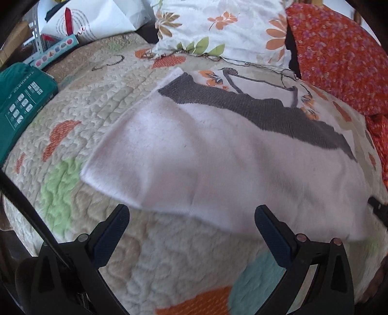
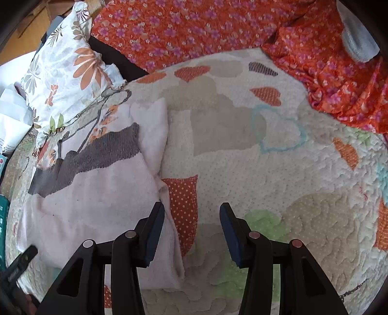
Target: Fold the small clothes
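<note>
A small pale pink garment point(image 1: 206, 155) with a dark grey knit band point(image 1: 254, 114) lies flat on a quilted bedspread point(image 1: 101, 101). My left gripper point(image 1: 191, 215) is open and empty, its fingertips at the garment's near edge. In the right wrist view the same garment point(image 2: 97, 193) lies at the left, with its grey band point(image 2: 92, 155) and a folded flap point(image 2: 155, 128) along its right side. My right gripper point(image 2: 191, 213) is open and empty, just off the garment's right edge, over the quilt point(image 2: 242, 150).
A floral pillow point(image 1: 218, 26) and an orange flowered cloth point(image 1: 339, 55) lie at the back. A green box point(image 1: 21, 101), a white bag point(image 1: 97, 21) and a pale blue box point(image 1: 55, 48) sit at the left. A grey object point(image 2: 356, 38) lies top right.
</note>
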